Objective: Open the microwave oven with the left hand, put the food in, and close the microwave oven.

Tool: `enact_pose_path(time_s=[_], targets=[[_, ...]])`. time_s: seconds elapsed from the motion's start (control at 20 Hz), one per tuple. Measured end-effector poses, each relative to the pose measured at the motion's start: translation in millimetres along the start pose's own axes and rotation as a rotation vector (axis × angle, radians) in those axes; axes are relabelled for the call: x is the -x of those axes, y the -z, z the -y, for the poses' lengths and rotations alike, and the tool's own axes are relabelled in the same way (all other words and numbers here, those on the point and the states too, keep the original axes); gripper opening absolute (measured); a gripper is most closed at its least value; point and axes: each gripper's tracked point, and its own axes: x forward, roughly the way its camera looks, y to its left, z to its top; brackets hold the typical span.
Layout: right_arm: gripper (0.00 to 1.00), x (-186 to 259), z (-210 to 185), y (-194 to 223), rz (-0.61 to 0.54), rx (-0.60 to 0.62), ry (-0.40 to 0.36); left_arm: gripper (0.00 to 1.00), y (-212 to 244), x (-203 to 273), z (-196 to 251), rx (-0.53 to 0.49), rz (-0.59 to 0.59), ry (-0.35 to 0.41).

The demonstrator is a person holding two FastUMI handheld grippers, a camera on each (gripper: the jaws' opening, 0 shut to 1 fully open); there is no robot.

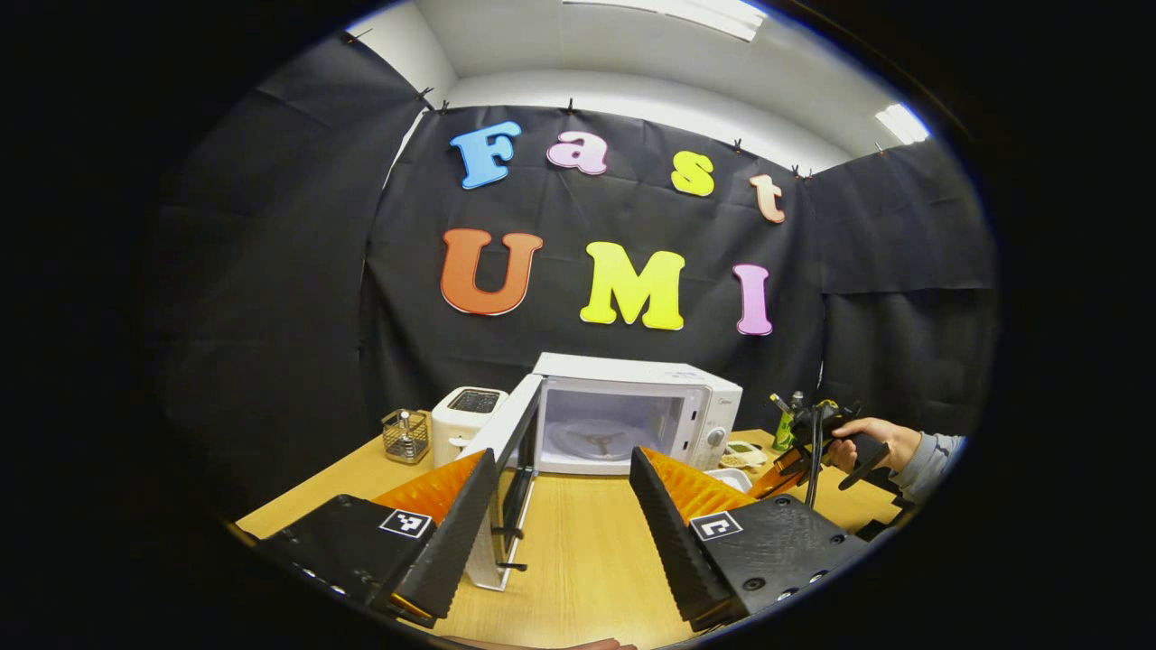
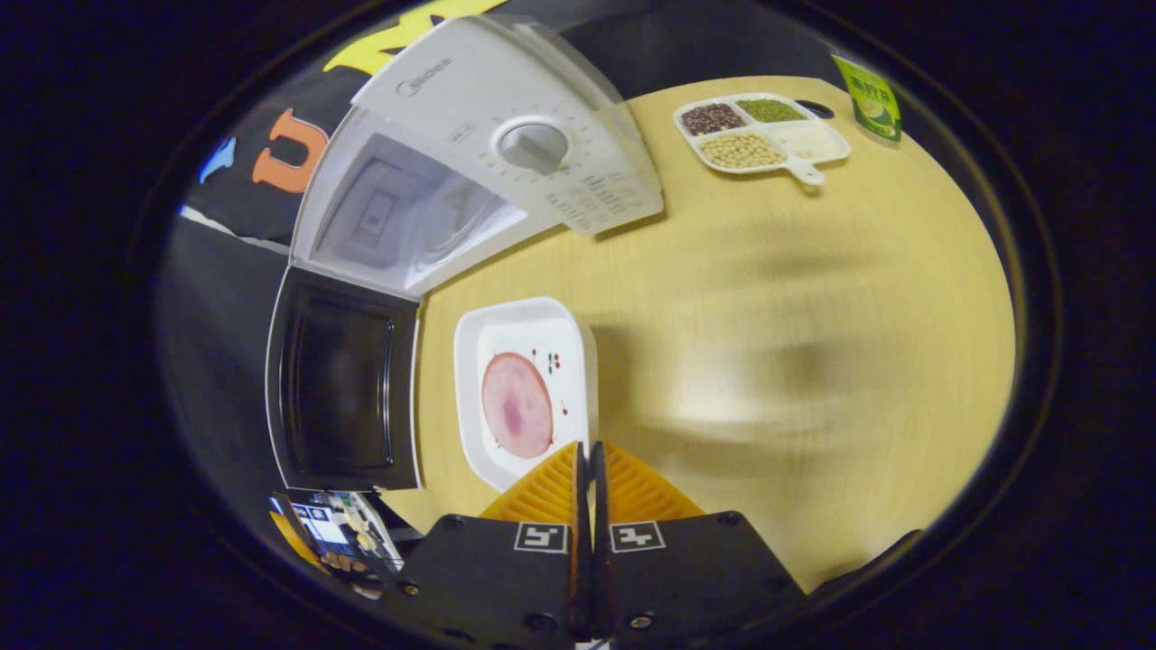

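Note:
The white microwave (image 1: 637,384) stands at the back of the wooden table with its door (image 1: 510,442) swung wide to the left and the cavity bare. My left gripper (image 1: 562,456) hovers open in front of it, holding nothing. To the right a hand (image 1: 871,438) holds my right gripper (image 1: 786,460). In the right gripper view the microwave (image 2: 506,135) and its dark door (image 2: 339,388) lie to the left. A white square plate (image 2: 506,329) carrying a pink ham slice (image 2: 517,404) sits just ahead, and my right gripper (image 2: 589,449) is shut on the plate's near rim.
A white toaster (image 1: 465,415) and a wire basket (image 1: 405,435) stand left of the microwave. A divided tray of beans (image 2: 759,131) and a green packet (image 2: 869,97) sit on the table (image 2: 813,316) beyond the microwave's control panel.

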Motion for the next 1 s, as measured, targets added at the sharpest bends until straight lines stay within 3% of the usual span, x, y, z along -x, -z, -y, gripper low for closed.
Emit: enact_pose_path(time_s=[0.2, 0.3, 0.45, 0.75, 0.95, 1.0], targets=[[0.04, -29, -62, 0, 0.065, -0.073, -0.061, 0.88, 2, 18, -19, 0.013, 0.008, -0.009], [0.00, -45, -87, -12, 0.153, -0.179, -0.085, 0.88, 3, 24, -19, 0.031, 0.005, 0.001], [0.04, -61, -114, -25, 0.251, -0.329, -0.116, 0.88, 0, 29, -21, 0.021, 0.014, 0.001], [0.04, -87, -141, -70, 0.439, -0.494, -0.167, 0.88, 5, 34, -36, -0.016, -0.006, -0.038], [0.04, -107, -148, -104, 0.516, -0.533, -0.188, 0.88, 7, 38, -44, -0.012, -0.024, -0.048], [0.00, -111, -148, -116, 0.542, -0.550, -0.193, 0.88, 7, 39, -46, -0.008, -0.022, -0.047]])
